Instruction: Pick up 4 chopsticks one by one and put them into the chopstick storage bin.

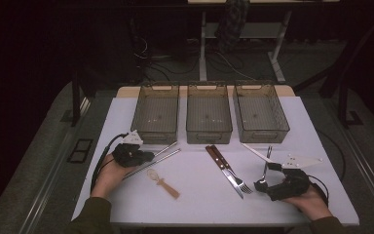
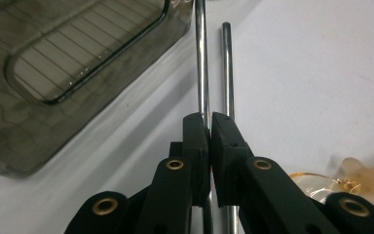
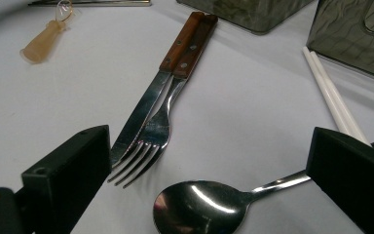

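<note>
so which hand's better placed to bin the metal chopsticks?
Left. The left gripper already has its jaws shut on one metal chopstick, beside the left bin. The right gripper sits open around the spoon.

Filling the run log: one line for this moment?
left gripper: shut on metal chopstick | right gripper: open over spoon | bins: empty

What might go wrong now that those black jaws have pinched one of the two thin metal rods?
1. The left hand-held gripper grips one metal chopstick near its end, so it may swing or slip when lifted.
2. The second chopstick lies right beside it and could get dragged or rolled.
3. The smoky plastic bin stands close; a swinging chopstick might knock its wall.
</note>
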`<action>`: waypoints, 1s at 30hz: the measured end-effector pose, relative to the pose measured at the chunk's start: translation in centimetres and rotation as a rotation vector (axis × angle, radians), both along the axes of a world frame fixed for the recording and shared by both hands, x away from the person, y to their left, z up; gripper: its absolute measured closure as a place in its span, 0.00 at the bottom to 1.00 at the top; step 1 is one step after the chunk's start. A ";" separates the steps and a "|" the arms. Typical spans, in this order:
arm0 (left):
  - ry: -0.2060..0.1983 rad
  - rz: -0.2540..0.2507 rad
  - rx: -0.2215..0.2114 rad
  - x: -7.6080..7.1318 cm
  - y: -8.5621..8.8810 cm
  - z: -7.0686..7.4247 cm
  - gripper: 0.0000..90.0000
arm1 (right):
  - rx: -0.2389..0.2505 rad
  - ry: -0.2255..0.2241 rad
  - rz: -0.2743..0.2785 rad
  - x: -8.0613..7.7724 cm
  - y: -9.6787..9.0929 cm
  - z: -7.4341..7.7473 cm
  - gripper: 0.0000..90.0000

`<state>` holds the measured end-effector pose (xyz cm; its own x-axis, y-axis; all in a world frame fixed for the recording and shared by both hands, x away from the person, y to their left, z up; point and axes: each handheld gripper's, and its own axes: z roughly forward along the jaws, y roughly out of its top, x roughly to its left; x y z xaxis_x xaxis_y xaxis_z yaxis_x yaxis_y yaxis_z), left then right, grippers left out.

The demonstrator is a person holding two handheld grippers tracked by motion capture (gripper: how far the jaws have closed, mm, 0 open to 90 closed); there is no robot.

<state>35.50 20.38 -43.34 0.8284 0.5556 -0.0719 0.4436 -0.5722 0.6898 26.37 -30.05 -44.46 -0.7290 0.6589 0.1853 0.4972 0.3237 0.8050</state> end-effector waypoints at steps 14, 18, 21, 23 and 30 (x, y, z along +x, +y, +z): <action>-0.017 -0.029 -0.011 -0.3 -0.5 1.2 0.95 | 0.002 0.000 -0.002 0.0 0.0 0.0 0.03; -0.024 -0.035 -0.023 -0.4 -0.6 1.7 0.95 | 0.002 0.000 -0.002 0.0 -0.1 0.0 0.03; -0.032 -0.038 -0.024 -0.5 -0.8 2.1 0.95 | 0.002 0.001 -0.002 0.0 -0.1 0.0 0.03; -0.035 -0.041 -0.028 -0.5 -0.9 2.4 0.95 | 0.001 0.000 -0.002 0.0 0.0 0.0 0.03; -0.044 -0.049 -0.031 -0.6 -1.4 2.8 0.95 | 0.001 0.000 -0.002 0.0 -0.1 0.0 0.03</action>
